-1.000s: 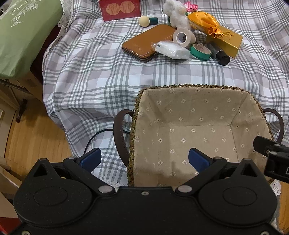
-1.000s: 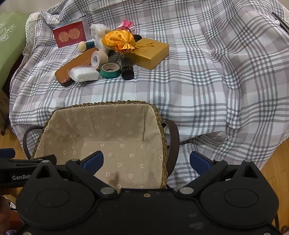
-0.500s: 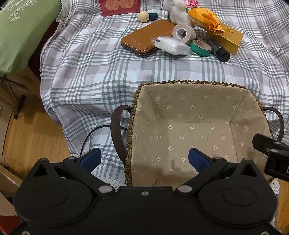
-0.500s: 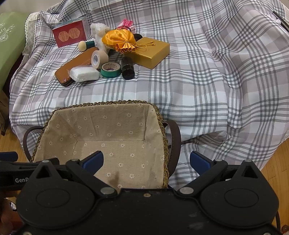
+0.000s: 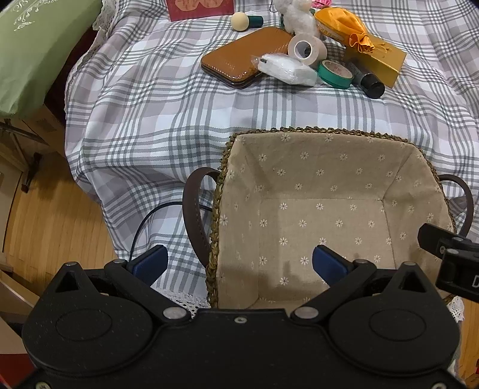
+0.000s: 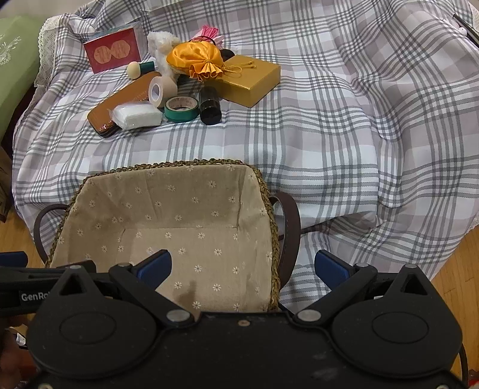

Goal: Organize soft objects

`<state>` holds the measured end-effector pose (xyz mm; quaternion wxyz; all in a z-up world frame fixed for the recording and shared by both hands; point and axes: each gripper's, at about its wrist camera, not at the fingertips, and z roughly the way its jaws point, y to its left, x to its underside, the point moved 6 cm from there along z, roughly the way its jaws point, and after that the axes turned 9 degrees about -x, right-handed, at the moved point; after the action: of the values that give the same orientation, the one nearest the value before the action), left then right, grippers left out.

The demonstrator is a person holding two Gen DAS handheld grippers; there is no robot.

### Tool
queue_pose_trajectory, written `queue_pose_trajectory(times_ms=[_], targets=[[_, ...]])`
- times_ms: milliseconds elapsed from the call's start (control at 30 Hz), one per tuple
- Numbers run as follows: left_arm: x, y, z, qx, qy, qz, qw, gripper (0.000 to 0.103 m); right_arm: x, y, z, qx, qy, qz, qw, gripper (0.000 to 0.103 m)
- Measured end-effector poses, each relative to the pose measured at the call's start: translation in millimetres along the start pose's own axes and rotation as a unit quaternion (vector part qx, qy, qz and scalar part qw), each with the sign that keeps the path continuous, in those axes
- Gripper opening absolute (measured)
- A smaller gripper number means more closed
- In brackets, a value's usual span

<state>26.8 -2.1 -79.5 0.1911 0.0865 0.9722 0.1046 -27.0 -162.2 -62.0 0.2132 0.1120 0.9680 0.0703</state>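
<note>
A woven basket with a flowered beige lining and brown handles stands empty at the near edge of the checked cloth. Beyond it lies a pile: a white plush toy, an orange satin pouch, a white wrapped pad and a pink tassel. My left gripper is open and empty above the basket's left rim. My right gripper is open and empty above the basket's right rim.
In the pile also lie a brown leather case, a beige tape roll, a green tape roll, a black bottle, a gold box, a red card and a sponge applicator. A green cushion lies at left. Wooden floor lies below.
Both grippers have shifted slightly forward toward the pile; the basket sits a little lower in both views. Both stay open and empty.
</note>
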Motion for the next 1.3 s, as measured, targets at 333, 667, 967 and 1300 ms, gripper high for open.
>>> queue_pose_trajectory(times_ms=[333,667,967,1300], targets=[[1.2,-0.3,1.8,0.002,0.003,0.0,1.0,0.1,1.5,1.2,3.1,0.005,0.008,-0.001,1.0,0.102],[1.6,0.4,3.5,0.003,0.005,-0.002,1.0,0.1,1.2,2.7,6.2,0.006,0.014,-0.002,1.0,0.102],[1.7,0.5,5.1,0.002,0.005,-0.004,1.0,0.1,1.2,2.4,10.1,0.006,0.02,-0.003,1.0,0.102],[-4.2,3.5,5.4,0.011,0.002,-0.018,0.9998,0.099,-2.4,2.7,14.8,0.005,0.024,0.002,1.0,0.102]])
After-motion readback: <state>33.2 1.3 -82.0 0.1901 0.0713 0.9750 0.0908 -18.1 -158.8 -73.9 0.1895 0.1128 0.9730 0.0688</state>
